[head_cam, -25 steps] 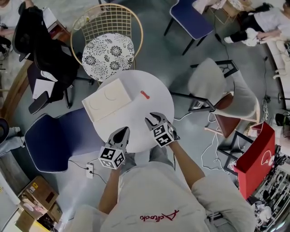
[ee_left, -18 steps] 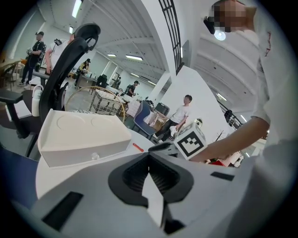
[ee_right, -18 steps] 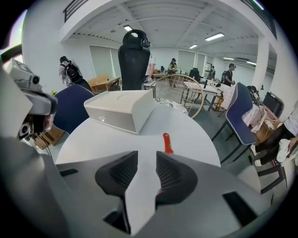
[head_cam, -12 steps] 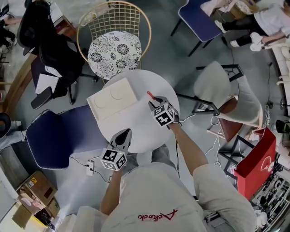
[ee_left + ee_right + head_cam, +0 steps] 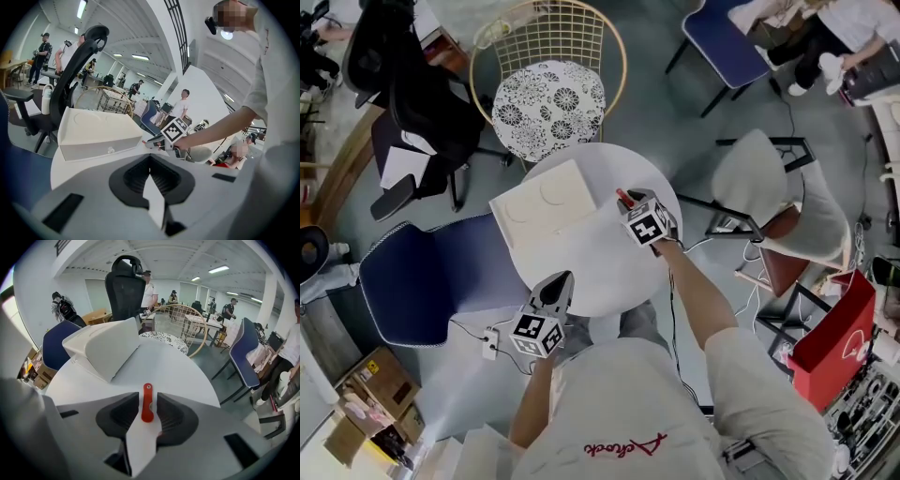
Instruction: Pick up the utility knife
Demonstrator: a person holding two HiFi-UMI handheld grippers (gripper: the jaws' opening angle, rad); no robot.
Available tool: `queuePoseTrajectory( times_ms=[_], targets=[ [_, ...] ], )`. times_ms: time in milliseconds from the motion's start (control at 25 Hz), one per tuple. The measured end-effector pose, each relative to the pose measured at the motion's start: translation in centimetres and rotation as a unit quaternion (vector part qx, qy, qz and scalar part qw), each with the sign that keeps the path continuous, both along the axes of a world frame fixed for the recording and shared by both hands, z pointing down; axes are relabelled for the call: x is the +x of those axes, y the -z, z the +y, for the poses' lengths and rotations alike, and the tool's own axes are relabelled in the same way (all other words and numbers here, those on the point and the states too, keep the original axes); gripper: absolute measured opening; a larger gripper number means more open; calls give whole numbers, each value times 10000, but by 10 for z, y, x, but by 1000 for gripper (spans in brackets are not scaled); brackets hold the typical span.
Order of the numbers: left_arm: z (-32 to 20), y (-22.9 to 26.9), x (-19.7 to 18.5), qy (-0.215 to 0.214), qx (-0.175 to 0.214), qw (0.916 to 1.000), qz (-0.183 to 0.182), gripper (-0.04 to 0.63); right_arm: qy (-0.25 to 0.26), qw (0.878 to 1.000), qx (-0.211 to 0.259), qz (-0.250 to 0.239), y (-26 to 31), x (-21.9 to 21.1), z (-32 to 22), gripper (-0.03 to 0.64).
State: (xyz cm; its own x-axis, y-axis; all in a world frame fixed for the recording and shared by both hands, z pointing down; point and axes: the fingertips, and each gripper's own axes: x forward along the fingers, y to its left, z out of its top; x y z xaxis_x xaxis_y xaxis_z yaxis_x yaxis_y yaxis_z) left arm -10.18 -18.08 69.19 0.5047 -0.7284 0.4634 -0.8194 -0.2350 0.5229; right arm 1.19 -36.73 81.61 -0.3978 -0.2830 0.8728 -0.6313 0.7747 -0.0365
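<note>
Head view, r. arm (image 5: 698,295) outstretched, r. claw (image 5: 626,201) astride utility knife (image 5: 147,405), ajar

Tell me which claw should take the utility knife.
Right. The right claw has open jaws straddling the red utility knife; the left claw sits shut at the near edge of the table, far from it.

We see a grey floor (image 5: 675,122) under a round white table (image 5: 600,272). Around the table stand a gold wire chair (image 5: 546,47) with a patterned cushion (image 5: 548,108), a black office chair (image 5: 412,103), a dark blue chair (image 5: 422,281) and a white chair (image 5: 759,173). Cardboard boxes (image 5: 370,398) lie at the lower left. Long lamps (image 5: 219,269) shine on the white ceiling (image 5: 164,254)
</note>
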Motion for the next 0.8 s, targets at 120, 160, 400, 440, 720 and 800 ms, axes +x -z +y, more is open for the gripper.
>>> queuePoseTrajectory(
  times_ms=[120,160,400,440,720,800],
  targets=[
    [0,-2,-1,12,-19,10000,15,12,45,10000,-19,73,-1,-1,-1,132],
    [0,-2,-1,9,-13,10000,22,12,59,9999,-33,97,-2,-1,0,132],
    [2,1,4,-5,22,10000,39,12,87,9997,15,218,0,2,-1,69],
    [2,0,4,-2,14,10000,36,12,85,9997,32,220,0,2,-1,69],
    [3,2,2,12,31,10000,-7,12,-2,9996,150,220,1,2,-1,66],
    [2,4,0,12,61,10000,-23,12,-53,9995,258,187,4,2,3,66]
  ],
)
